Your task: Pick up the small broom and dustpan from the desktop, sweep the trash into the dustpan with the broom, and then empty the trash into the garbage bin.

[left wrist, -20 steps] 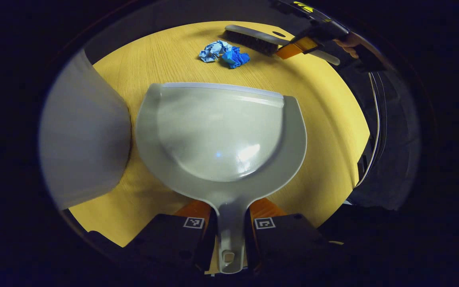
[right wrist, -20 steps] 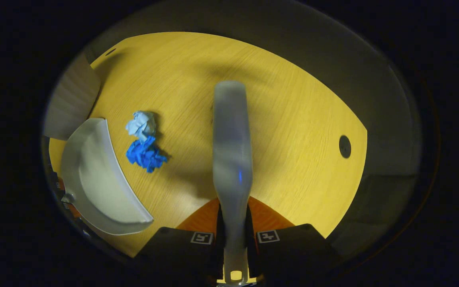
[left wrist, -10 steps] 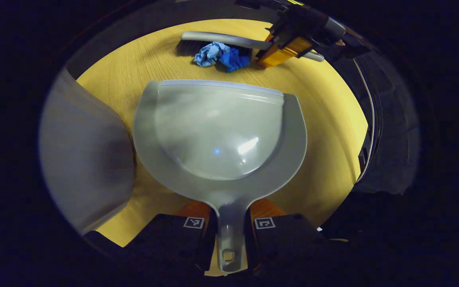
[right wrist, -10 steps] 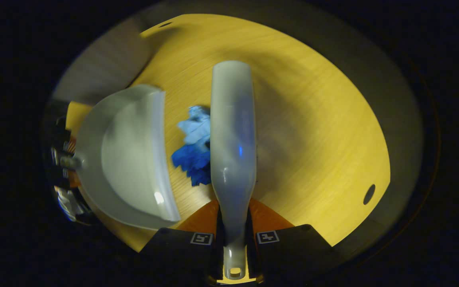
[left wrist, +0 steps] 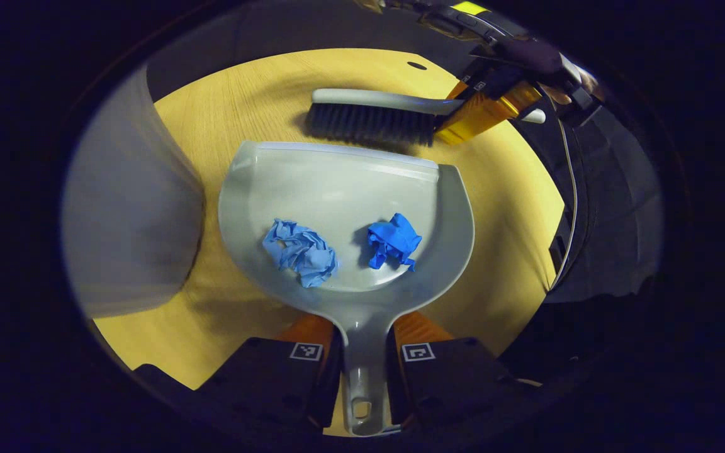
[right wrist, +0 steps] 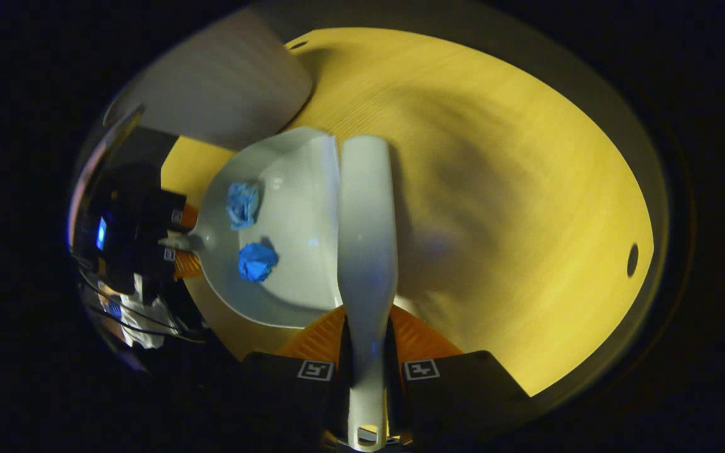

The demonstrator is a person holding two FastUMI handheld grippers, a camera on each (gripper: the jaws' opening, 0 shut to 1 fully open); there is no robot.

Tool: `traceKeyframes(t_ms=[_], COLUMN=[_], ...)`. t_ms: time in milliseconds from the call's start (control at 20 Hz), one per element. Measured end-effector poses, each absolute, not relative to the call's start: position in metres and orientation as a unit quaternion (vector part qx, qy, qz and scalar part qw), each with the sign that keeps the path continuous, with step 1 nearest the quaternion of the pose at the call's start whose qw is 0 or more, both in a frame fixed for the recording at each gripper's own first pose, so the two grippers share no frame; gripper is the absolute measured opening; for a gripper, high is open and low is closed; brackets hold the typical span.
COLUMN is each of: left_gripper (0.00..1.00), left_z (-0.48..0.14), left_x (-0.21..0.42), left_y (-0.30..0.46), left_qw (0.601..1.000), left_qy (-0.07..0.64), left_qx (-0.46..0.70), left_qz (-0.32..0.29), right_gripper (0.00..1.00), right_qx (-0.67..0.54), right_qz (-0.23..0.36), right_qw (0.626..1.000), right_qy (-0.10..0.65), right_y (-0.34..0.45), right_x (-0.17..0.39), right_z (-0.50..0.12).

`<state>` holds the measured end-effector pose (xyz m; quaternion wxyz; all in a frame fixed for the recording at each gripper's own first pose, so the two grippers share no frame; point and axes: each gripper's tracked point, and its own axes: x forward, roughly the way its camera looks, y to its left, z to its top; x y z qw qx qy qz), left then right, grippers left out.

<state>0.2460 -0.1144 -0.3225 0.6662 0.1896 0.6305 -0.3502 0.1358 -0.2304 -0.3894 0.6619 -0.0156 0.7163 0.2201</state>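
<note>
Both grippers grip tools by their handles. At the bottom of the left gripper view, the left gripper (left wrist: 362,352) has its two fingers pressed on either side of the grey dustpan's (left wrist: 312,182) narrow handle, so the jaws stand narrow around it. The pan spreads forward from those fingers, lying on the yellow wooden desktop (left wrist: 236,107) with its straight front lip farthest from the gripper.

Inside the pan, just ahead of the handle, lie two crumpled pieces of trash: a pale blue wad (left wrist: 300,251) to the left and a deeper blue wad (left wrist: 393,241) to the right, slightly apart from each other. Beyond the front lip, the small broom (left wrist: 372,116) lies crosswise, its dark bristles just beside the lip and its pale back on the far side. The broom's handle runs off to the right into the right gripper (left wrist: 485,104).

In the right gripper view, the right gripper (right wrist: 369,371) has both fingers closed on the broom's (right wrist: 365,220) handle, and the broom's pale back runs straight forward from them. Directly left of it sits the dustpan (right wrist: 299,189), its lip touching or just beside the broom, with the pale wad (right wrist: 242,204) and the deeper blue wad (right wrist: 257,262) in it. The left gripper (right wrist: 174,242) shows farther left at the pan's handle. A pale rounded object (left wrist: 129,220), blurred, stands left of the pan.
</note>
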Motion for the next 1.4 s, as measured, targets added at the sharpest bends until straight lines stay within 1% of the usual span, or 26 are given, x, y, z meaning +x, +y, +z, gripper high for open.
traceKeyframes(t_ms=[100,200,350,450,600,650,800,850,950,1000,1100,1200,1400], left_gripper=[0.30,0.30,0.29,0.29,0.29,0.29,0.29,0.29,0.29,0.29,0.29,0.29,0.29], left_z=[-0.290,-0.248,-0.192,-0.137,-0.083,-0.068,-0.038,-0.036,-0.043,-0.046,-0.057,-0.058,-0.084], left_x=[0.235,0.219,0.196,0.191,0.211,0.217,0.252,0.268,0.301,0.319,0.312,0.320,0.319], left_y=[-0.106,-0.100,-0.116,-0.115,-0.103,-0.102,-0.091,-0.086,-0.070,-0.061,-0.075,-0.088,-0.139], left_qw=[0.674,0.678,0.692,0.710,0.753,0.763,0.778,0.777,0.762,0.746,0.713,0.678,0.586], left_qy=[0.620,0.607,0.588,0.577,0.535,0.530,0.542,0.546,0.555,0.567,0.598,0.615,0.627], left_qx=[0.186,0.206,0.201,0.177,0.206,0.203,0.182,0.199,0.270,0.302,0.338,0.379,0.497], left_qz=[-0.356,-0.360,-0.368,-0.363,-0.324,-0.309,-0.261,-0.243,-0.196,-0.175,-0.144,-0.133,-0.131], right_gripper=[0.26,0.26,0.26,0.26,0.26,0.26,0.26,0.26,0.26,0.26,0.26,0.26,0.26], right_qx=[-0.024,0.000,0.015,0.038,0.051,0.057,0.089,0.095,0.100,0.104,0.115,0.121,0.134], right_qz=[0.186,0.156,0.138,0.134,0.134,0.128,0.118,0.118,0.121,0.122,0.124,0.127,0.131], right_qw=[0.683,0.702,0.725,0.734,0.746,0.752,0.770,0.772,0.774,0.774,0.772,0.768,0.759], right_qy=[0.706,0.695,0.675,0.665,0.651,0.644,0.620,0.617,0.613,0.613,0.613,0.615,0.624], right_y=[-0.267,-0.284,-0.283,-0.288,-0.302,-0.303,-0.304,-0.303,-0.306,-0.307,-0.313,-0.319,-0.323], right_x=[0.136,0.128,0.123,0.117,0.109,0.108,0.108,0.105,0.103,0.100,0.103,0.105,0.112], right_z=[-0.385,-0.371,-0.367,-0.364,-0.365,-0.360,-0.339,-0.334,-0.330,-0.328,-0.326,-0.332,-0.336])
